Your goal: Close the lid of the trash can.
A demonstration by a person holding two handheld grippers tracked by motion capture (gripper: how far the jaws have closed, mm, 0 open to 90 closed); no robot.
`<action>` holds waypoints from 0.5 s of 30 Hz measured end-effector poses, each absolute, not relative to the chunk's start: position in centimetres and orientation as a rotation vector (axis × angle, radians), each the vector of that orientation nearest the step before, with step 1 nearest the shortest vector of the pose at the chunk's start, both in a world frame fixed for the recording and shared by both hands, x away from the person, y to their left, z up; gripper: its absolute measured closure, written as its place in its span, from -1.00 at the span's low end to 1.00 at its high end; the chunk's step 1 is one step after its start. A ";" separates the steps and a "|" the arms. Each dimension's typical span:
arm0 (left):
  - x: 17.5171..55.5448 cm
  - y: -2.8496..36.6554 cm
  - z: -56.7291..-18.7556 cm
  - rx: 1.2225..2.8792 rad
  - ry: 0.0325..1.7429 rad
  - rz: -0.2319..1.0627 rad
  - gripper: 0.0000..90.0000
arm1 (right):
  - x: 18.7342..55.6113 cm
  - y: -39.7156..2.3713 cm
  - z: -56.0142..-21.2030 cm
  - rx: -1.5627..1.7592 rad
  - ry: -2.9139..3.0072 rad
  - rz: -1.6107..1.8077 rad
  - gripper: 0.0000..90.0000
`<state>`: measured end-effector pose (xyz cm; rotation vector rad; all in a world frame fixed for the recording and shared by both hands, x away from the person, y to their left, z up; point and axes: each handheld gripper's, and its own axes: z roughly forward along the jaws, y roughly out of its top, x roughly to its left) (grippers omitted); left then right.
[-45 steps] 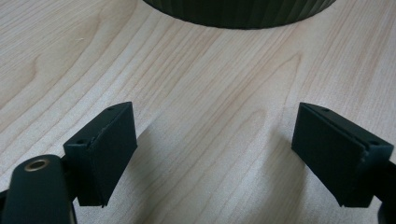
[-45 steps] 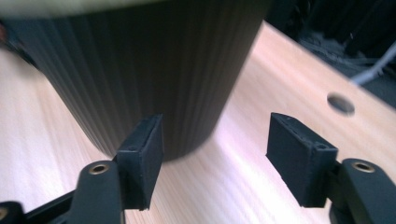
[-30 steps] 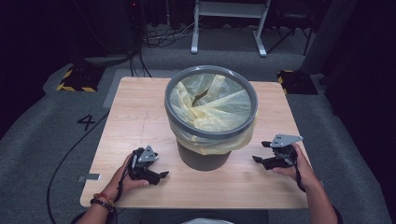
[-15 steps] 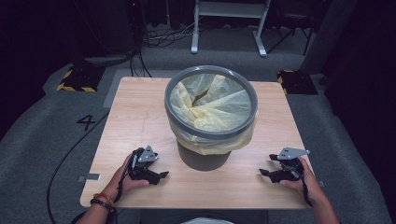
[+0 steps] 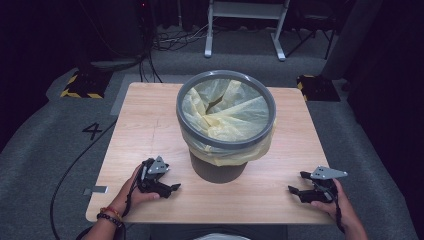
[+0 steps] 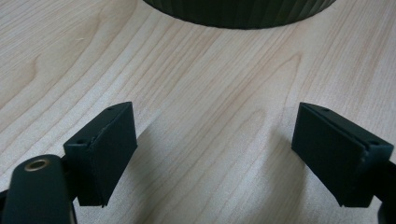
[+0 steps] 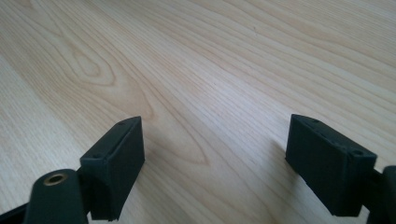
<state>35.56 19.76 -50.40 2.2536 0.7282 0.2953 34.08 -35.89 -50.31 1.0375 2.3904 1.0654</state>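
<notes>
Wooden worktop (image 5: 150,120) carries a grey bin (image 5: 226,120) lined with a yellow bag (image 5: 235,107), standing mid-table. Left claw (image 5: 172,188) and right claw (image 5: 296,190) flank it, both gaping and empty, the right's jaws just widened. Risk: a careless sweep inward could tip that bin.

Left tongs (image 5: 170,189) gaping, low, right tongs (image 5: 296,190) just opened wide, nothing between, both hand-held

bin (image 6: 238,11) cut off by top edge in left gripper view, dark item (image 5: 214,104) inside liner (image 5: 235,112) too small to identify, bin base partly hidden by liner overhang
</notes>
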 end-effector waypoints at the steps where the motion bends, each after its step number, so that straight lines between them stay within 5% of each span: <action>1: 35.6 19.8 -50.4 2.254 0.728 0.295 -0.69 | 33.9 -36.2 -50.3 1.048 2.384 1.064 -0.56; 15: 35.5 19.8 -50.4 2.253 0.728 0.295 -0.69 | 33.7 -37.3 -50.3 1.093 2.351 1.050 -0.57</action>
